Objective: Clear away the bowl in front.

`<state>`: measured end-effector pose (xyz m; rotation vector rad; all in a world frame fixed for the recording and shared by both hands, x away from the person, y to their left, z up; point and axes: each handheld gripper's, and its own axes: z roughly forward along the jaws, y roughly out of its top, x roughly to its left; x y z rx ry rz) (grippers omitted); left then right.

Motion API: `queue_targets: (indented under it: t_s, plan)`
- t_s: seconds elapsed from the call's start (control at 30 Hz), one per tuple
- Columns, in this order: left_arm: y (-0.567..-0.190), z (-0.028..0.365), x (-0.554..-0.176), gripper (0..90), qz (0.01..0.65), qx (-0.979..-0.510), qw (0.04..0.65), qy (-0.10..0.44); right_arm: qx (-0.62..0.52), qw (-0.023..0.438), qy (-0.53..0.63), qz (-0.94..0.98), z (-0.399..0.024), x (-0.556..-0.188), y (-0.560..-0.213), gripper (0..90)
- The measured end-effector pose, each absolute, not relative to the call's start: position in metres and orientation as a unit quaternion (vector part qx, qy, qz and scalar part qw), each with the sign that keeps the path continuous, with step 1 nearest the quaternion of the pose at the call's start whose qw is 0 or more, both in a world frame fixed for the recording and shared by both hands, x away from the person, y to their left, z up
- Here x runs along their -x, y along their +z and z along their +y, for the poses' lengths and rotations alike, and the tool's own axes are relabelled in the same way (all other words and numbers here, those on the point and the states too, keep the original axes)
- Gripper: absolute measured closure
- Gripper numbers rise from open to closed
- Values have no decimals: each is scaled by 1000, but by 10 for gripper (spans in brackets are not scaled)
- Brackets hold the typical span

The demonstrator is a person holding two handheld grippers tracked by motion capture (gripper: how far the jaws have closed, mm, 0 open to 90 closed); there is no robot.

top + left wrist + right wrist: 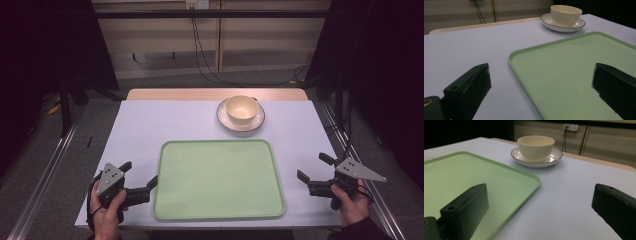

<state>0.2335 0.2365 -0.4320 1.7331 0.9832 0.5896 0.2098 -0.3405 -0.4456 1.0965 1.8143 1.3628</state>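
A: How do the jaws stand? Start there.

B: Both pairs are spread wide, with nothing between them. The left gripper [139, 173] sits at the near left corner of the table [150, 125], held in the person's left hand [106, 217]. One jaw is over the bare tabletop, the other reaches just over the left rim of the green tray [218, 210]. In the left gripper view that tray rim [524, 72] runs up between the two black jaws.

A: And the other one?

B: The right gripper [314, 167] is held low near the table's right edge, in the right hand [351, 205]. It is clear of the tray and points inward towards it. Its jaws grip nothing either; in the right gripper view the tray's corner [534, 182] lies between them, farther off.

A: So where is the tray itself?

B: Flat on the near half of the table, midway between the two grippers, with nothing on it.

A: Anything beyond it?

B: A cream bowl [242, 108] stands upright on a white saucer [225, 122] with a dark rim line, just past the tray's far edge, slightly right of centre. The tray and the saucer are apart. The floor, some cables and a wall lie behind the table.
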Motion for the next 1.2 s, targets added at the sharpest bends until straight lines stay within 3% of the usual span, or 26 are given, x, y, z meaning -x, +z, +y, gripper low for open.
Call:
queue_targets:
  t_s: [1.2]
  plan:
    - [-430,205,-242,18,377,-740,512,217,-400,283,518,701,-338,-210,-449,7]
